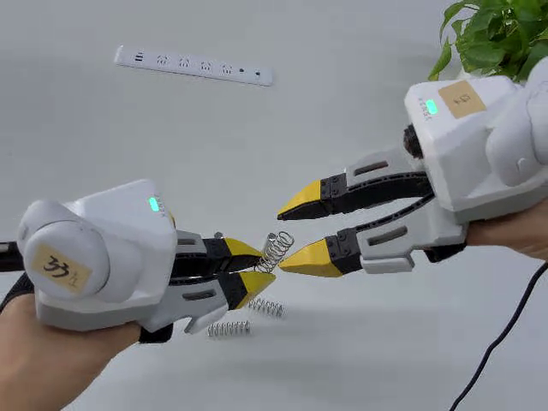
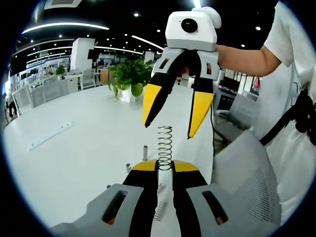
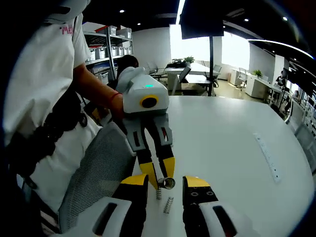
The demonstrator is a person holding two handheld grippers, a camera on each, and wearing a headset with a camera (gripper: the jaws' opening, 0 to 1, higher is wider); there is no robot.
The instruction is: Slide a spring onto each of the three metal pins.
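Silvery coil spring [image 1: 276, 248] tight between left gripper [image 1: 265, 265] tips; right gripper [image 1: 280, 240] agape, empty.

The power strip [image 1: 193, 65] lies near the far edge of the table [image 1: 86, 137], left of centre. The plant [image 1: 497, 34] stands at the far right corner. The left gripper [image 1: 265, 267] faces the right gripper [image 1: 282, 240], with the held spring [image 1: 276, 251] in the left gripper's jaws between them. Below, the first loose spring [image 1: 266, 306] lies right of the second loose spring [image 1: 229, 328].
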